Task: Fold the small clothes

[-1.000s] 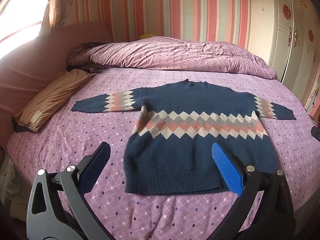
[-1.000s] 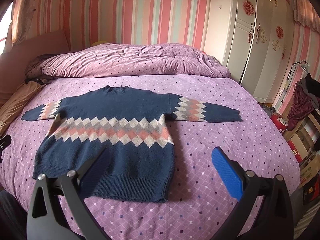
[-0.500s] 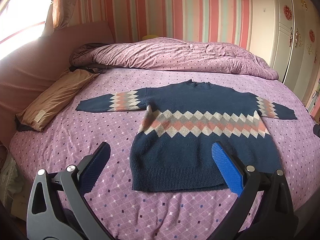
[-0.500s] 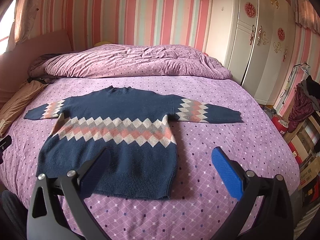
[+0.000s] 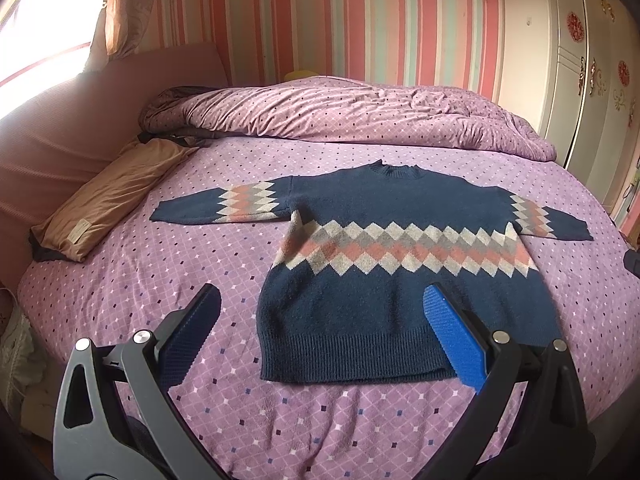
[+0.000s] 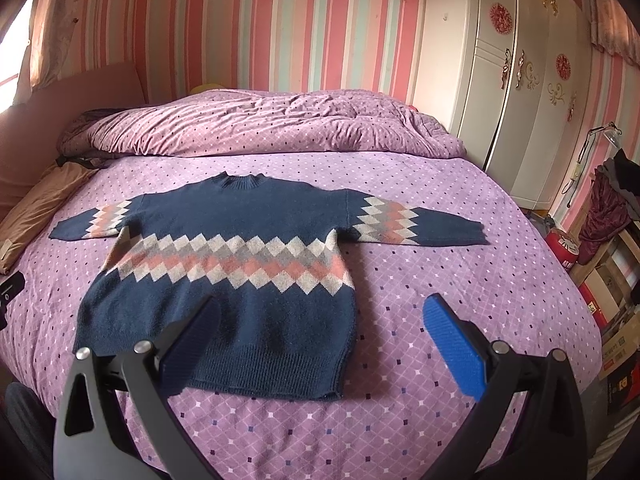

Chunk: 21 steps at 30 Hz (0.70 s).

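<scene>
- Navy sweater [image 5: 400, 276] lies flat, sleeves spread, on the bed [image 5: 200, 264], ready for folding.
- My left hand-held gripper [image 5: 320, 336] and right hand-held gripper [image 6: 320, 340] hover wide open, empty, near the hem.

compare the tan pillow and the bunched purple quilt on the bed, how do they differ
The tan pillow is plain, smooth and flat; the bunched purple quilt is dotted, wrinkled and heaped. The pillow lies along the bed's left edge, while the quilt spans the far end. Both rest on the purple diamond-print sheet, apart from the navy sweater.
</scene>
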Motion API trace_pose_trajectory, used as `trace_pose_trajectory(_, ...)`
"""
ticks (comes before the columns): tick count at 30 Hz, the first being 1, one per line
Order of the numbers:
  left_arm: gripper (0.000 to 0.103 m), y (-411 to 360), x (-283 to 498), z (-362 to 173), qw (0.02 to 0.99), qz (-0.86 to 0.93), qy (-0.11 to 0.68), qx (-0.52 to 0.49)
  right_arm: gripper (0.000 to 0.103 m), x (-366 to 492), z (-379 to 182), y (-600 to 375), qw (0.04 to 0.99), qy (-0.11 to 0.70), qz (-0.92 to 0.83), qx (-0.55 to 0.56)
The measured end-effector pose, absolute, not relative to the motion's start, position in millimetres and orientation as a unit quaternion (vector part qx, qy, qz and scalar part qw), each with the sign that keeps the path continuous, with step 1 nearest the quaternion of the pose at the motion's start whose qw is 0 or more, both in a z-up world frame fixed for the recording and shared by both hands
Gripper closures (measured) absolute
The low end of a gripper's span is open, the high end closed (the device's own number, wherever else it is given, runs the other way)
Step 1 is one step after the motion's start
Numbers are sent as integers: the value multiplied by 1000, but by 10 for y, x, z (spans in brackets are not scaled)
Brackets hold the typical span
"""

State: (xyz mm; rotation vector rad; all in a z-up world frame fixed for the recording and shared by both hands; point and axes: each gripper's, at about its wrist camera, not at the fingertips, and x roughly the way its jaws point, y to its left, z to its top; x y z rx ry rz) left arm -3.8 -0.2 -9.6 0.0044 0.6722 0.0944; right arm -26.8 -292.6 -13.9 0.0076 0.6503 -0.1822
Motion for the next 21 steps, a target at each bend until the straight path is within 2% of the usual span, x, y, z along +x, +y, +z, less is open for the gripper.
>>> trace_pose_trajectory(21,3,-55,-34,-30,946,46,322,4,1,-227,-86,-2993,947,309,-90,6)
